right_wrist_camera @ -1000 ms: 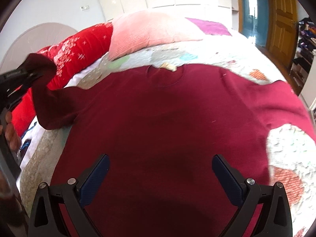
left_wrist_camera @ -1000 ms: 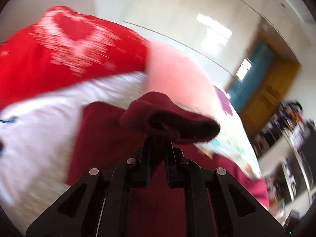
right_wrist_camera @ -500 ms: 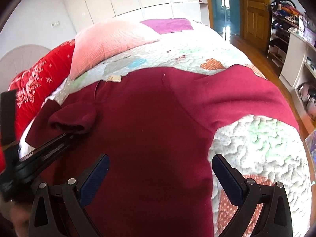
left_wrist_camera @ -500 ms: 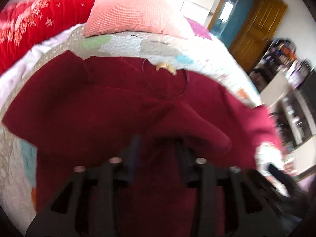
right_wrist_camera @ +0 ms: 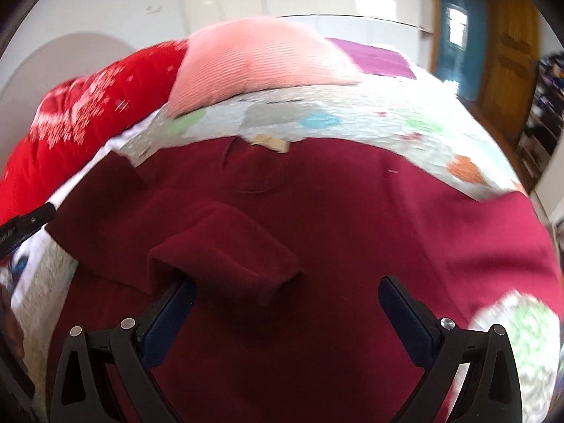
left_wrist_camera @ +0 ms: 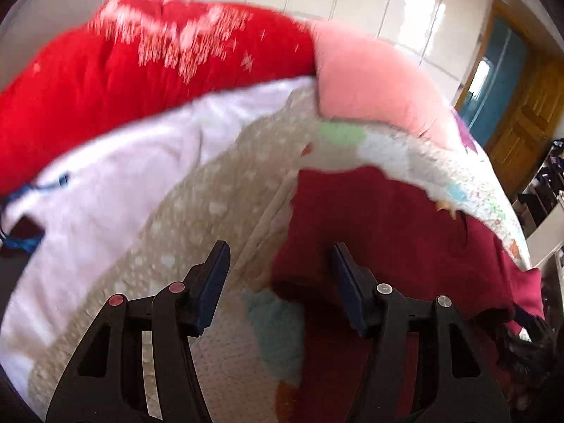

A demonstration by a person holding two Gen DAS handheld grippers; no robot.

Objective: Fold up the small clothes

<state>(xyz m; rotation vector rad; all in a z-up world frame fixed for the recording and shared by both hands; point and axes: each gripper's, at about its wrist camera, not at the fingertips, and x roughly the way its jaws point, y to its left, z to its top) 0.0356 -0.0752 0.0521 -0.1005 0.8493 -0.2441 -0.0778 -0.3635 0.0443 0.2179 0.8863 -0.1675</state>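
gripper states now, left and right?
Left gripper: open, jaws just opened, nothing between them.
Right gripper: open, jaws just narrowed, over the maroon sweater.

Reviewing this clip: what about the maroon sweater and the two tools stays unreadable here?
- Maroon sweater hem: right wrist view, cut off by the bottom edge behind the right tool.
- Its far sleeve end: blurred at the rim.
- Neck label text: too small, smeared.
- Left tool: open, but motion blur hides the quilt detail beneath.
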